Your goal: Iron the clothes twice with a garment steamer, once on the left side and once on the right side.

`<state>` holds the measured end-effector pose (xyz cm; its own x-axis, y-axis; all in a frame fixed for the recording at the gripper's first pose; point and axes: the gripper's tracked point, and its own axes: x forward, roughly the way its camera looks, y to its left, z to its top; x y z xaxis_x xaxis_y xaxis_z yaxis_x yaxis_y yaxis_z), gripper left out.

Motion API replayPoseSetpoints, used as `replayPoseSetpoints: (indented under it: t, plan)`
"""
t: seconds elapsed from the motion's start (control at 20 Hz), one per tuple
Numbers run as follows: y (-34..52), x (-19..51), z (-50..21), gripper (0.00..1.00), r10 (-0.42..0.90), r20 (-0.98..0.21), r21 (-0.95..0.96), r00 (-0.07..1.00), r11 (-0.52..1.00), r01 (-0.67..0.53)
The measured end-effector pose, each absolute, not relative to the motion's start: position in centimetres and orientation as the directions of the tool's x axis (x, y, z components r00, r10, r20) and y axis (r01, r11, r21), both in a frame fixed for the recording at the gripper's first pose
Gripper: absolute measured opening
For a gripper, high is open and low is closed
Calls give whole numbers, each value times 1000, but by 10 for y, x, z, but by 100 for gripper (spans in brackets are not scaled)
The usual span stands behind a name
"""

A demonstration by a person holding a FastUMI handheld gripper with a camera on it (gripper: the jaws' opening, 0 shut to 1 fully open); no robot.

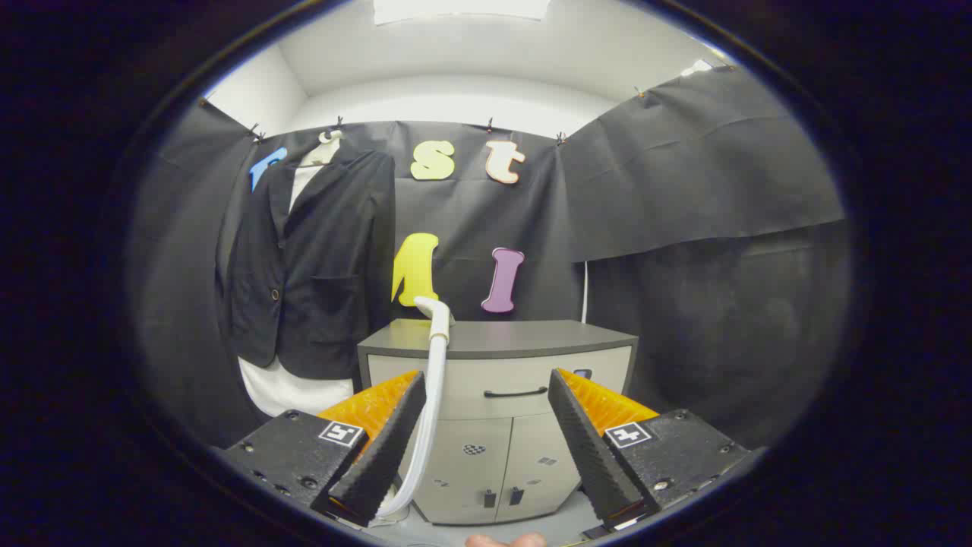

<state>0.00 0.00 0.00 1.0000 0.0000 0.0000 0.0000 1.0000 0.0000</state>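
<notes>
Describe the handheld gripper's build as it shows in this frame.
The gripper has two wedge-shaped fingers with ribbed inner faces, standing open. Each finger rides on a dark, flat, screwed block carrying a small square black-and-white marker. Textured orange panels back the fingers.

The gripper (482, 444) points level and forward, its two fingers (380, 456) spread wide apart with an open gap between them, pressing on nothing. Below the gap, a fingertip of the person's hand (505, 540) peeks in at the base.
</notes>
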Motion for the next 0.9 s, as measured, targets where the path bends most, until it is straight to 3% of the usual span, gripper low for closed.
replayPoseSetpoints:
  t: [0.45, 0.9]
  plan:
    - [29, 8, -12, 100, 158, -35, -63, 987, 985, -160]
    - [-1, 24, -26, 100, 98, -60, -6, 993, 995, -99]
